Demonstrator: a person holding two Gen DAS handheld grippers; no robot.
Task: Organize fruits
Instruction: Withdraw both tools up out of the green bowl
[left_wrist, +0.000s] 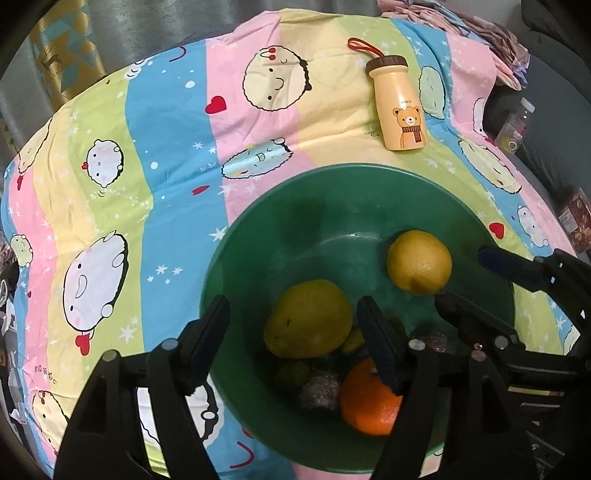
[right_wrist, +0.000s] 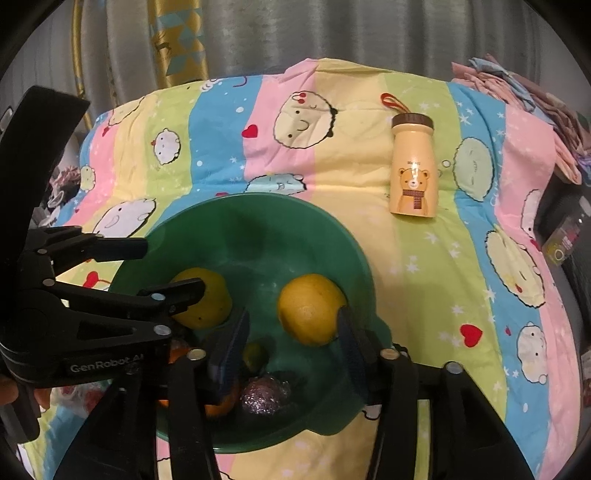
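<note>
A green bowl (left_wrist: 258, 229) sits on a colourful striped cloth. In it lie a yellow lemon (left_wrist: 419, 262), a larger yellow-green fruit (left_wrist: 308, 319), an orange (left_wrist: 369, 402), a small green fruit (left_wrist: 291, 373) and a foil-wrapped ball (left_wrist: 319, 387). My left gripper (left_wrist: 295, 339) is open above the bowl's near side, with the yellow-green fruit between its fingers. My right gripper (right_wrist: 291, 350) is open over the bowl (right_wrist: 258, 214), its right pad beside the lemon (right_wrist: 310, 308). The foil ball (right_wrist: 264, 397) lies below it. The right gripper (left_wrist: 491, 277) also shows in the left wrist view.
A yellow bear-print bottle (left_wrist: 400, 103) with a brown cap and red strap lies on the cloth behind the bowl; it also shows in the right wrist view (right_wrist: 413, 170). Folded cloths (right_wrist: 517, 96) sit at the far right. A curtain hangs behind the table.
</note>
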